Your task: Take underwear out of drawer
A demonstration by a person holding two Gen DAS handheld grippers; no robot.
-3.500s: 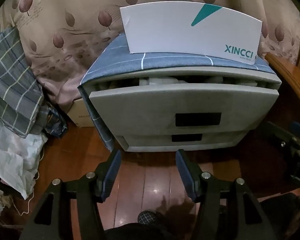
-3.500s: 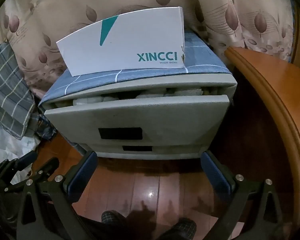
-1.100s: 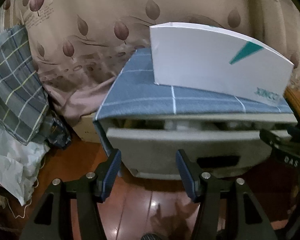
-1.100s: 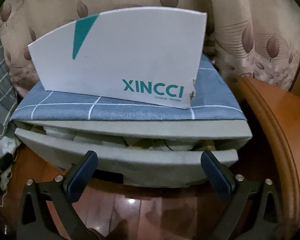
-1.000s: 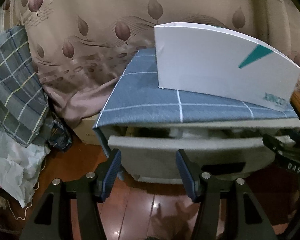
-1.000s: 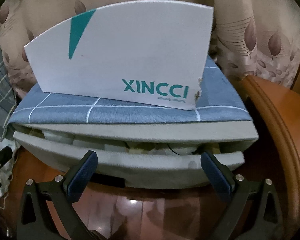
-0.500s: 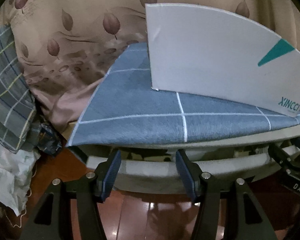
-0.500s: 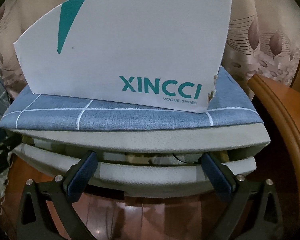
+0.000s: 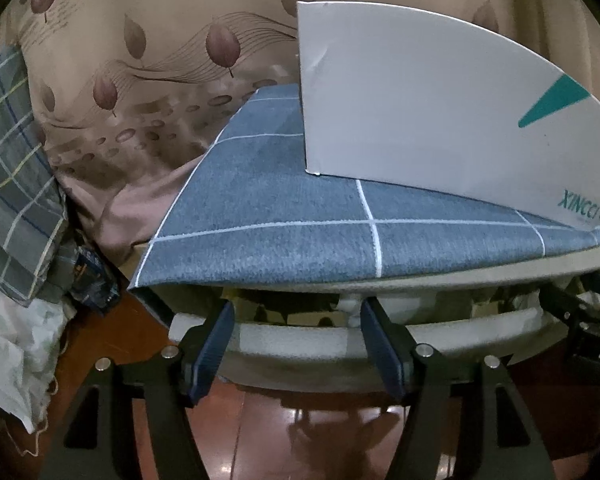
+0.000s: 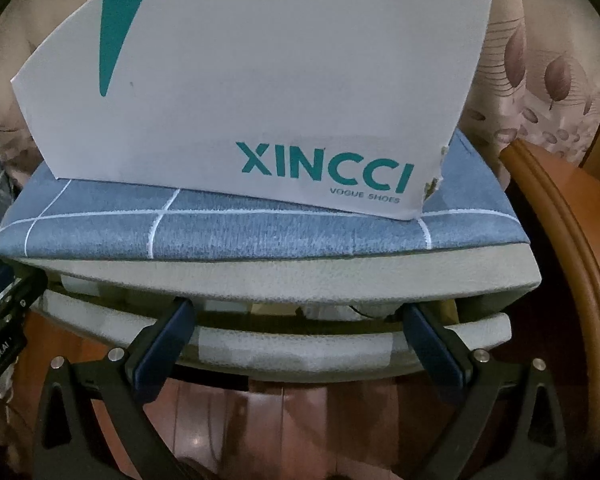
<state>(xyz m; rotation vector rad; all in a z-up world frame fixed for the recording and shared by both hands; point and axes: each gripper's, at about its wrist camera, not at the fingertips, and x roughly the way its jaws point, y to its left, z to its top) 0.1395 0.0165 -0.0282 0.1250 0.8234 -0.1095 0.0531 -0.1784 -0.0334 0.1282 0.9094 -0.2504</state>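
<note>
At lower centre of both views, the left claw (image 9: 296,320), jaws just widened and empty, and the gaping right claw (image 10: 296,316) face the ajar drawer (image 9: 300,342), its pale folded underwear (image 9: 396,304) just beyond the left claw's fingertips.

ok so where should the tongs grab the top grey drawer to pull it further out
Take the grey fabric top drawer by its upper front rim, coming from the front and slightly above. It stands ajar under the blue checked storage-box top, so one finger could probably slip behind the lip. Both left tongs and right tongs hang open there.
</note>
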